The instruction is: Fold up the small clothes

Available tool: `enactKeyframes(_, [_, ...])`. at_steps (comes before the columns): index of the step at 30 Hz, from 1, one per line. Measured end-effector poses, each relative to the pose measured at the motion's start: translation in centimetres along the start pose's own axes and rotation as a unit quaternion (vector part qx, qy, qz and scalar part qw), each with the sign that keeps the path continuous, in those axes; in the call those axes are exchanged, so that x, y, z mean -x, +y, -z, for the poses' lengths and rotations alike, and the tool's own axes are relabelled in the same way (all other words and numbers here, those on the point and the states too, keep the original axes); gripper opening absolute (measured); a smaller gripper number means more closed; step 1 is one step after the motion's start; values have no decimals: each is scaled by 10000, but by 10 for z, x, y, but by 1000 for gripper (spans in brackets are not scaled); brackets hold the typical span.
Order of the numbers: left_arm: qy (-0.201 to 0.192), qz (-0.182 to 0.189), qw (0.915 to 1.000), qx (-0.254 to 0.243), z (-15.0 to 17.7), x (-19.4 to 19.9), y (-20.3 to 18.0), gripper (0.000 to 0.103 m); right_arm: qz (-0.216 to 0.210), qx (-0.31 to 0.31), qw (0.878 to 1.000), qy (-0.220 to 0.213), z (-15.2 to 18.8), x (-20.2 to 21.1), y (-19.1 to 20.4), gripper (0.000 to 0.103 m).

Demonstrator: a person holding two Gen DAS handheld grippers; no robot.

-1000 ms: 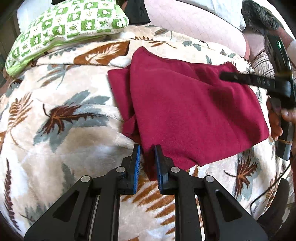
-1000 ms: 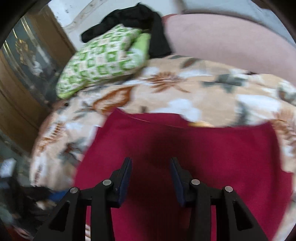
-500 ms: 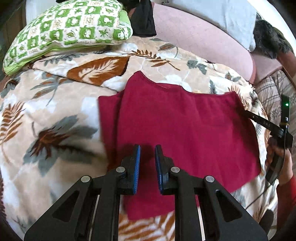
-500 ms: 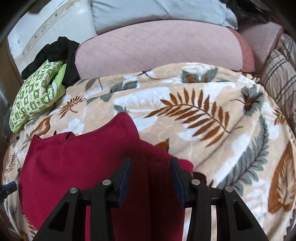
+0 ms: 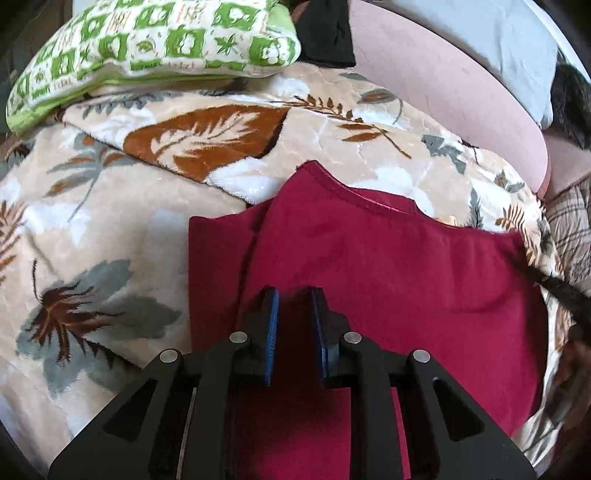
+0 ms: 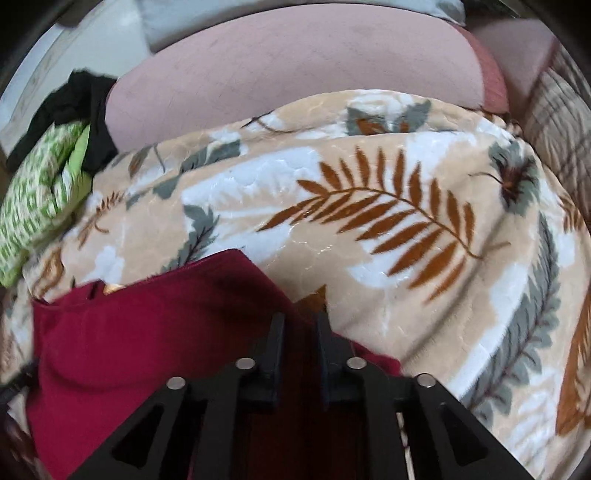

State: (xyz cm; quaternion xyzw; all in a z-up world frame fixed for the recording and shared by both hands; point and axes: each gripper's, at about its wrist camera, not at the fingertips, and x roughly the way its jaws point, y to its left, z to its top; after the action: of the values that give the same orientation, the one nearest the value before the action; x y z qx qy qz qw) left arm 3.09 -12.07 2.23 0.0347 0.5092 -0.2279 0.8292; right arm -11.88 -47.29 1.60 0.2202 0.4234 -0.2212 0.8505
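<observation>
1. Burgundy fleece top (image 5: 388,273) lies flat on the leaf-print blanket (image 5: 110,229) covering the bed. In the left wrist view it fills the middle and the 3 o'clock side of the picture, neckline up at 12 o'clock and one sleeve already tucked in along the 9 o'clock edge.

2. Left tool (image 5: 293,325) hovers over the lower middle of the top. Its blue pads stand a narrow gap apart with only flat red cloth showing through the slot, so I read it as slightly open and holding nothing.

3. Right tool (image 6: 299,339) sits at the garment's other edge, right where red cloth meets blanket. Fingers are close together with fabric between or under them, but that view is blurry and I honestly cannot tell if it's pinching the edge or just resting over it.

4. My guess on the step: one side is folded in, and the right side fold is in hand, or just about to be.

5. Next move, as I see it: get a firm pinch on that right edge, lift it just enough to clear, and carry it toward the middle so it lands even with the tucked sleeve. Fleece is thick and grabby on a plush blanket, so dragging would probably bunch it up.

6. Background stuff, well clear of the work: green checked pillow (image 5: 147,40) at 11 o'clock and a black garment (image 5: 325,33) just beside it at 12.
</observation>
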Motion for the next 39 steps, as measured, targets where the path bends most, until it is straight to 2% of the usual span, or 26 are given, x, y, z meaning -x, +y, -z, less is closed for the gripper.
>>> enactKeyframes(2, [9,25,10000,31,3,4,2,17,-289,4,9994,-214,0,22,8,22])
enactKeyframes(4, [17,51,9999,126,7,9,5,17,-673,274,9969,-296,1,33,25,22])
enactKeyframes(7, [-23,-21,9999,143,13,19,7,17,-724,752,9940,-318,4,27,55,22])
enactKeyframes(9, [-61,-76,9999,109,18,27,6,17,-797,779,9937,-129,4,10,64,22])
enactKeyframes(10, [-81,-111,9999,91,20,31,5,17,-741,711,9947,64,4,-6,63,22])
enactKeyframes(12, [-155,-271,9995,20,24,41,2,17,-297,605,9965,493,7,-45,54,22])
enactKeyframes(13, [-195,-354,9992,-18,26,45,1,17,-313,636,9962,497,9,-51,53,22])
enactKeyframes(15, [-289,-394,9988,-79,30,54,1,17,-64,946,9948,382,8,-39,65,22])
enactKeyframes(16, [-319,-395,9987,-71,32,57,2,17,22,1079,9934,399,8,-32,73,26])
enactKeyframes(17, [-350,-425,9985,-58,34,60,3,17,-23,1155,9926,383,8,-26,78,28])
enactKeyframes(21, [-414,-543,9976,-66,43,66,7,17,-834,1421,9856,374,14,7,119,41])
enactKeyframes(24, [-380,-560,9977,46,48,67,14,17,-1365,1627,9760,487,21,16,158,41])
enactKeyframes(29, [-332,-280,9986,285,56,69,27,17,-1971,2181,9546,475,38,23,233,41])
enactKeyframes(33, [-342,64,9977,589,64,75,40,17,-1985,2495,9468,446,46,12,277,40])
enactKeyframes(37, [-245,426,9941,966,75,68,55,17,-1941,2624,9432,621,52,-16,307,30])
enactKeyframes(39, [-191,485,9933,1029,77,62,58,27,-1782,2666,9444,726,55,-33,320,27])
